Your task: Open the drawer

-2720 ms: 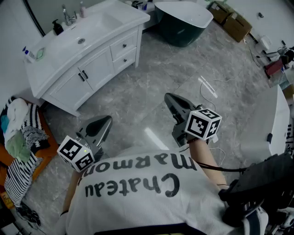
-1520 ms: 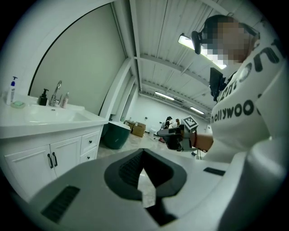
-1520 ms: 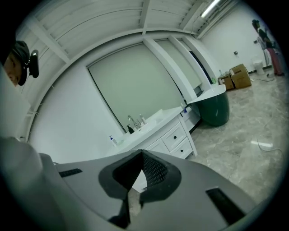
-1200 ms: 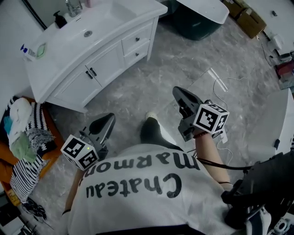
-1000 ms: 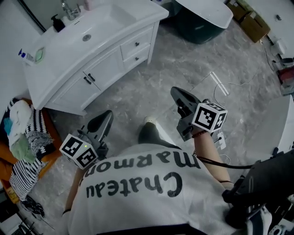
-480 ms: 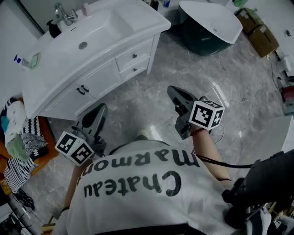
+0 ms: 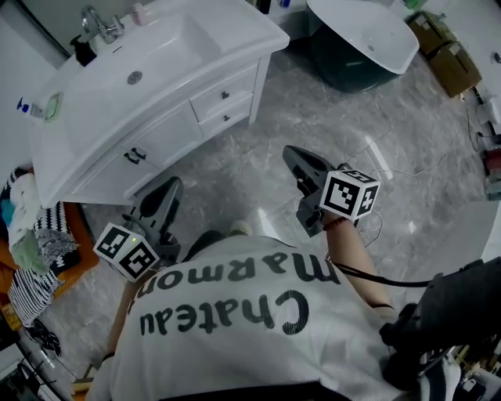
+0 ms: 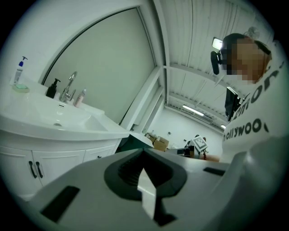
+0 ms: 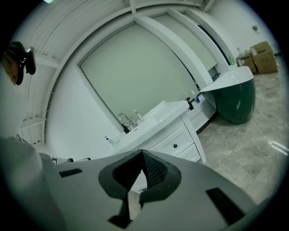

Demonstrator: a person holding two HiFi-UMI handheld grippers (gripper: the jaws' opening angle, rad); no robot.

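**White bathroom, grey stone floor**

A glossy grey marbled floor (image 7: 258,149) fills the middle, streaked with glare. At upper left a white vanity (image 7: 176,129) stands against a white wall (image 9: 72,117). A basin (image 7: 156,55) is sunk in its top, with a tap (image 7: 92,22) behind. A large mirror (image 8: 99,67) rises above it. Right of the vanity sits a dark green tub (image 7: 340,64), white inside. Cardboard boxes (image 7: 446,59) lie beyond it. Clothes (image 7: 31,235) are heaped at far left. Strip lights (image 8: 198,113) run under the ceiling.

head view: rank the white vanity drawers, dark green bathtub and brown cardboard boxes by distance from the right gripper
1. White vanity drawers, ahead-left of the right gripper.
2. Dark green bathtub, ahead-right.
3. Brown cardboard boxes, far right corner.
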